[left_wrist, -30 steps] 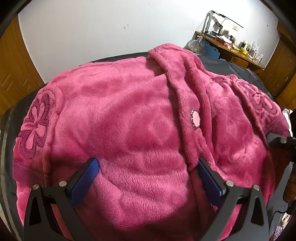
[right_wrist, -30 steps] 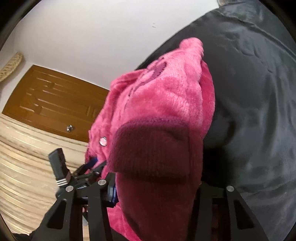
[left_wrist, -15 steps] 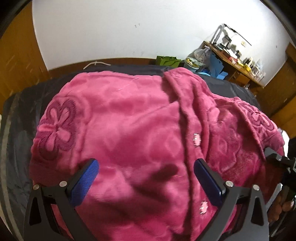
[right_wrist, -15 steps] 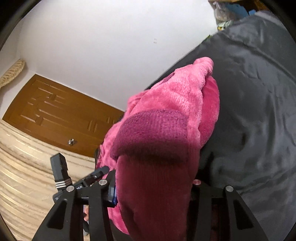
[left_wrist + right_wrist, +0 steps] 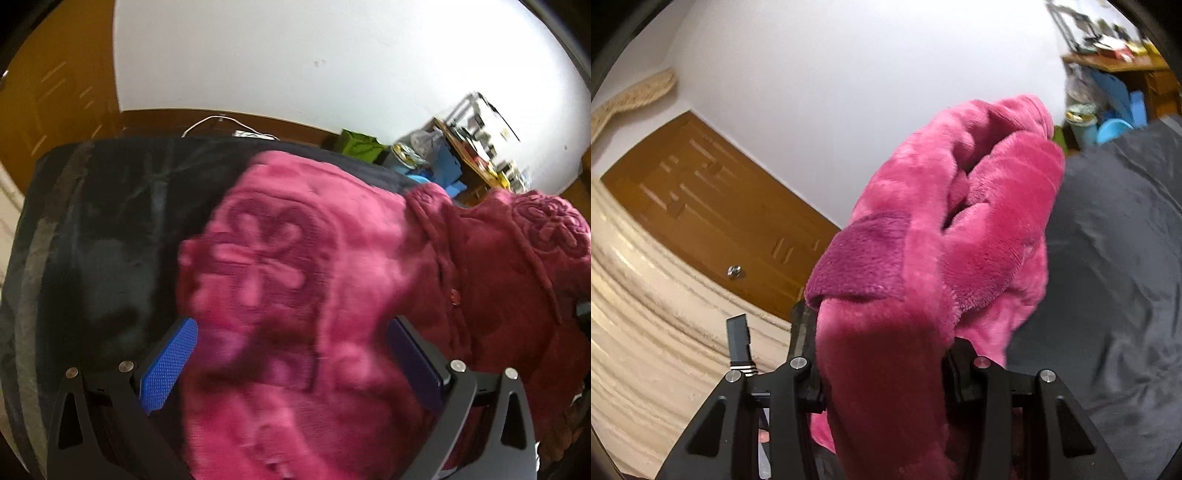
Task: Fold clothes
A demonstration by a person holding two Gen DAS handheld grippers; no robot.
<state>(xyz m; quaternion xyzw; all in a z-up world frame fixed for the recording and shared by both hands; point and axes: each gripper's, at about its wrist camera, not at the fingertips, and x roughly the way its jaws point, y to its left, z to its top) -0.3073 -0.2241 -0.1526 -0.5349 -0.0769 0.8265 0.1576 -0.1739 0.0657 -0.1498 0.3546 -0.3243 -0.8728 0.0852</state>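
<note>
The right gripper [image 5: 882, 354] is clamped on a pink fleece robe [image 5: 960, 221], lifted above the dark bed [image 5: 1115, 258]. The left gripper [image 5: 291, 354] is spread wide, fleece bunched between its blue pads [image 5: 168, 363].

Both wrist views look forward, close over the shared pink garment [image 5: 303, 280] [image 5: 960, 206] and dark bedcover [image 5: 110, 221] [image 5: 1108, 240]

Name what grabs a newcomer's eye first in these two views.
The pink fleece garment fills both views, bunched over the dark bedspread, a big flower pattern facing the left camera. The right claw is shut on a thick fold with a purple cuff.
</note>
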